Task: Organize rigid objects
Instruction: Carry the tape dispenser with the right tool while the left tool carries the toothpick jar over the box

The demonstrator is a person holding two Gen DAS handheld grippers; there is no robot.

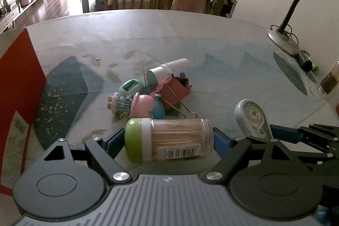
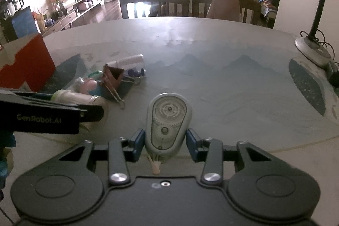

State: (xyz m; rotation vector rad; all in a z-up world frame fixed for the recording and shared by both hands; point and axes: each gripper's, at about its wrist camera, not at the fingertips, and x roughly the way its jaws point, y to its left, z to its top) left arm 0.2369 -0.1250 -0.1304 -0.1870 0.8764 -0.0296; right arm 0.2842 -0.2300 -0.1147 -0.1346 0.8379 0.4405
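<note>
the left tool [image 1: 168, 142] holds the toothpick jar [image 1: 169, 140] sideways by its two ends, pads touching lid and base. the right tool [image 2: 165, 144] is half open around the correction tape [image 2: 167, 123] — small gaps remain, so no grip yet. the other small things [image 1: 152, 92] lie heaped on the table [image 1: 222, 39], near the red box [image 1: 19, 86], probably their container.

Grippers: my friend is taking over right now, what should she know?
Left gripper: around the toothpick jar, which lies sideways between its pads.
Right gripper: around the correction tape; one pad touches, the other shows a small gap.
Pile on the table: pig toy, binder clip, white tube, green sharpener.
Red box stands at left.
Nothing looks sorted yet; the whole pile remains.
</note>
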